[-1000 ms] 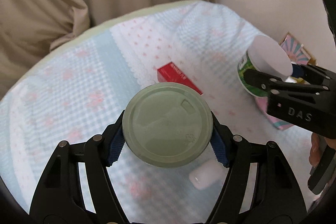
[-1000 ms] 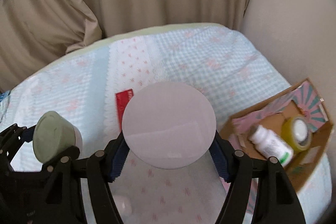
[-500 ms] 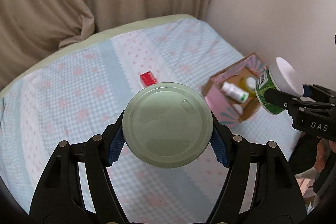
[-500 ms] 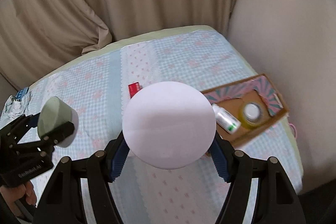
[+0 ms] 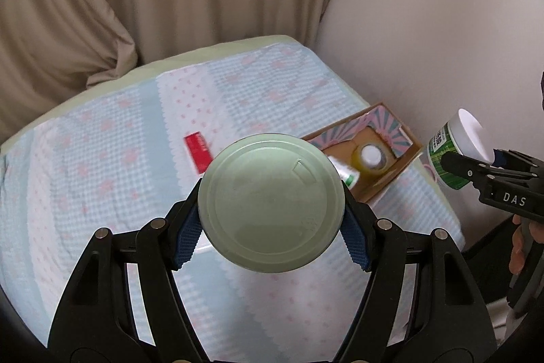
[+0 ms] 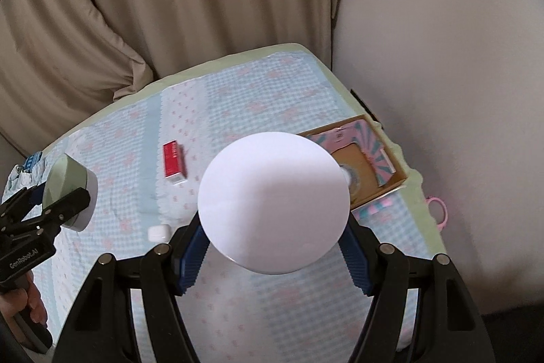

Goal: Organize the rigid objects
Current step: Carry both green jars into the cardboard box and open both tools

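My left gripper [image 5: 271, 238] is shut on a jar with a pale green lid [image 5: 271, 203], held high above the bed; it also shows in the right wrist view [image 6: 69, 189]. My right gripper [image 6: 273, 256] is shut on a green-labelled jar with a white lid [image 6: 273, 203], seen from the side in the left wrist view [image 5: 454, 155]. An open cardboard box [image 5: 394, 155] with a pink and teal pattern lies at the bed's right edge and holds a yellow tape roll [image 5: 370, 159] and a white bottle [image 5: 346, 174]. A red box [image 6: 174, 161] and a small white case [image 6: 158, 232] lie on the blanket.
The bed has a light blue checked blanket [image 5: 102, 165] with pink marks. Beige curtains [image 6: 170, 5] hang behind it and a plain wall [image 6: 442, 39] stands to the right. A pink ring [image 6: 438, 210] lies beyond the bed's right edge.
Both grippers have risen and pulled back from the bed with their jars still held. The bed, the red box and the cardboard box now look smaller and farther away.
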The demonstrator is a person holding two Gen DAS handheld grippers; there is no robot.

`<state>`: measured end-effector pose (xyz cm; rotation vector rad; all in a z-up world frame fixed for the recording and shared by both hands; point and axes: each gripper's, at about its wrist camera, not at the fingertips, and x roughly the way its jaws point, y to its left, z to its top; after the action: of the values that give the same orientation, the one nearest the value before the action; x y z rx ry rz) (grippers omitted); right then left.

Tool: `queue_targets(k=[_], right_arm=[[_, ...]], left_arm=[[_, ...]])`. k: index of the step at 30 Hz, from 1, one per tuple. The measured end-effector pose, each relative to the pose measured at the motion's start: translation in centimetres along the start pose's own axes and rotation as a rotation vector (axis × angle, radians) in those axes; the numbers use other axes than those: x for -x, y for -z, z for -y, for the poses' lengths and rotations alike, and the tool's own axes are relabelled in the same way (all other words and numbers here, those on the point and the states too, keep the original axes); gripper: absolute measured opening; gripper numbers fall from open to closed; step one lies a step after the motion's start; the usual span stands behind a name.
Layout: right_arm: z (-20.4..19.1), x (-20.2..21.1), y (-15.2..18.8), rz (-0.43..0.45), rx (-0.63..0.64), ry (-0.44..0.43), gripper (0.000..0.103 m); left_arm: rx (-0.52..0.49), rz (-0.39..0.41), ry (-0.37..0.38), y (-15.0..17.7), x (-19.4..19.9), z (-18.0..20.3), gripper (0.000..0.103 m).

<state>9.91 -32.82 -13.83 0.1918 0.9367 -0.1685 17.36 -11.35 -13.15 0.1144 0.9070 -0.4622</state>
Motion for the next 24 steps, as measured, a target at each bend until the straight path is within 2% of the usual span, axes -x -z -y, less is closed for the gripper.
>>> queue_targets(k=[10,17,24], right_arm=[[9.3,-4.6,-4.4,-0.049,-0.004,-0.009,0.066],[13.3,-10.5,-6.8,-0.114,-0.007,-0.043,0.066],[15.5,-17.6,-8.1,-0.19,-0.026,-0.089,0.066]], left_arm=[[0.0,-0.045,0.003,-2.9,-7.2,9.0,0.068],[-0.012,-0.11,0.007,-5.1,-14.1,13.5,0.068],[-0.034,-0.182,0.005,-6.4,-22.3,16.0,0.068]])
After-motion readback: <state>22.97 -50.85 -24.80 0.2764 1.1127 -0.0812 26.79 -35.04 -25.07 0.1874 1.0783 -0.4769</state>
